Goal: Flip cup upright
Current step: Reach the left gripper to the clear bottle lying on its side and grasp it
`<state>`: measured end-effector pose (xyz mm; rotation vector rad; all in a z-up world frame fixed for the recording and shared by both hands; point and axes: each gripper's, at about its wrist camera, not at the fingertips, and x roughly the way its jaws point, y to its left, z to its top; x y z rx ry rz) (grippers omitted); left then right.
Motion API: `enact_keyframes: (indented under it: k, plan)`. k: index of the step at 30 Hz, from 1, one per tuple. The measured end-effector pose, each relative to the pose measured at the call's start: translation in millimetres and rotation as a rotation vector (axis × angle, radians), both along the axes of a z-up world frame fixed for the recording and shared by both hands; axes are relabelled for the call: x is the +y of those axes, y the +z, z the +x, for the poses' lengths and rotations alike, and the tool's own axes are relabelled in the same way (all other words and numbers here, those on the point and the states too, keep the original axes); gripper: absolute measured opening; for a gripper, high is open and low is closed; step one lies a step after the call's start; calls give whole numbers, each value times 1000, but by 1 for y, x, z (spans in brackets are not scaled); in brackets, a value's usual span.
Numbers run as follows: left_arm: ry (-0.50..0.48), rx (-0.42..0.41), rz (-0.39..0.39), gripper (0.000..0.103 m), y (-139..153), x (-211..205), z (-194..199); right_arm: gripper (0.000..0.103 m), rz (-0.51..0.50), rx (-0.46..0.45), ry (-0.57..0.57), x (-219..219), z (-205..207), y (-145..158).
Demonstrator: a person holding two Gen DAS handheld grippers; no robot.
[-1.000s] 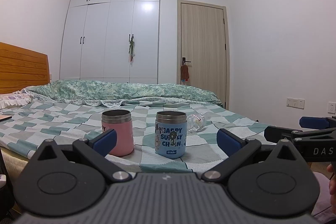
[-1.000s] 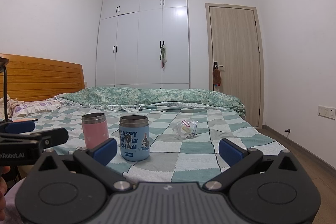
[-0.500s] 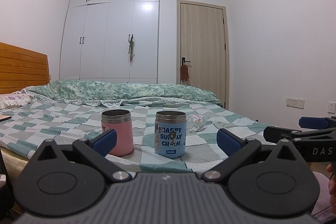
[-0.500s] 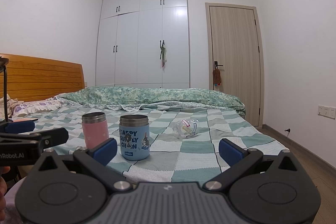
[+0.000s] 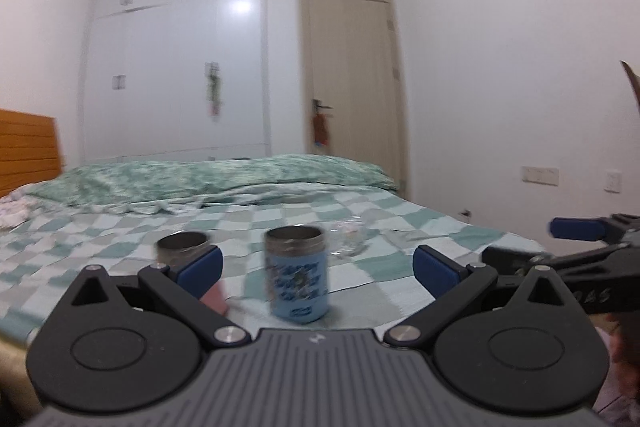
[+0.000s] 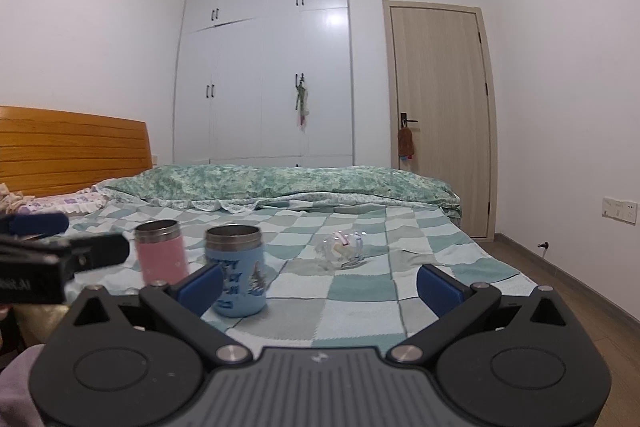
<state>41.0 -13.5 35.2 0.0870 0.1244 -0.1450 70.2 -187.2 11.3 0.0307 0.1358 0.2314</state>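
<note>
A clear glass cup (image 6: 341,247) lies on its side on the checked bedspread, behind and right of a blue printed cup (image 6: 239,271) and a pink cup (image 6: 161,254), both upright. In the blurred left wrist view the glass cup (image 5: 349,236) lies behind the blue cup (image 5: 298,277); the pink cup (image 5: 185,255) is partly hidden by my left finger. My left gripper (image 5: 316,267) is open and empty, short of the cups. My right gripper (image 6: 320,281) is open and empty, also short of them.
The bed (image 6: 360,291) carries a rumpled green quilt (image 6: 280,183) at the back and a wooden headboard (image 6: 68,147) at the left. A white wardrobe (image 6: 264,87) and a door (image 6: 438,115) stand behind. Floor (image 6: 560,287) runs along the bed's right side.
Both grippers have risen and tilted, so the cups sit lower in view. The left wrist view is now blurred by motion. The cups have not moved.
</note>
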Motion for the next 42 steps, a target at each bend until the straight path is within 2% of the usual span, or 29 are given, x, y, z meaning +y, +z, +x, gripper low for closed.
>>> enact_keyframes:
  k: [4,12,18,20,24,31,38,42]
  plan:
    - [-91,65,82,103,27,-14,44,103,-9,16,-8,-10,29,3]
    - [-198,188,262,103,63,-48,141,103,-41,66,12,-28,112,9]
    - [-218,366,301,103,72,-66,229,103,-108,109,68,-35,184,20]
    - [-230,402,312,103,72,-74,257,103,-124,136,92,-36,210,23]
    - [-235,444,368,103,65,-86,302,103,-146,189,133,-40,259,26]
    - [-232,572,385,103,50,-103,392,103,-200,325,208,-42,334,19]
    - [-210,669,442,103,17,-112,462,103,-212,458,277,-42,397,-3]
    - [-221,734,470,103,-7,-120,494,103,-219,503,291,-41,418,-18]
